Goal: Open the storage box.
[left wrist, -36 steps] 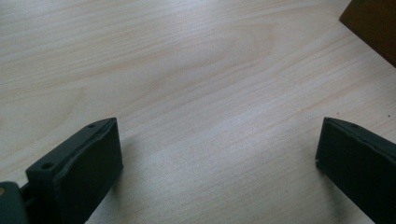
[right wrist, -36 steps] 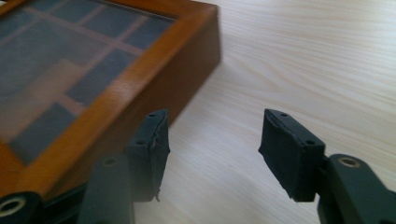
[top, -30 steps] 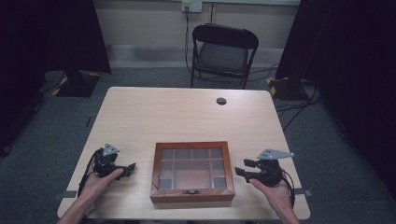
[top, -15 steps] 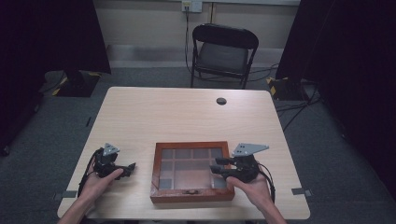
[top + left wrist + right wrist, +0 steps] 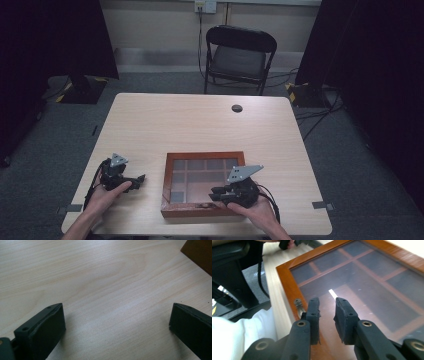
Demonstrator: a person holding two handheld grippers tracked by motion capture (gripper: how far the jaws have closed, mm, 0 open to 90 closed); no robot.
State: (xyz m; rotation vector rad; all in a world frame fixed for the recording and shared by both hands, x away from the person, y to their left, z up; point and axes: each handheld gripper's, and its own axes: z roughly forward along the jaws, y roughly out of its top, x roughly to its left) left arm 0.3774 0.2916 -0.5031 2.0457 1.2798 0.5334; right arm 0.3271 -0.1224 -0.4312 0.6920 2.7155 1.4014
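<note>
pale wood table – folding chair behind – right gripper nearly clenched over wooden box, left gripper released.

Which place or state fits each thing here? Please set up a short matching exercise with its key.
Things:
1. brown wooden box with a glass lid
2. left gripper
3. right gripper
4. small round black thing
5. black folding chair

Places or states:
A. on the floor beyond the table's far edge
B. jaws wide apart over bare pale wood table
C. jaws narrowly apart above the glass, near the front clasp
D. at the table's near edge, lid closed
E. on the table near its far edge

Pairs: 1-D, 2-B, 3-C, 4-E, 5-A
</note>
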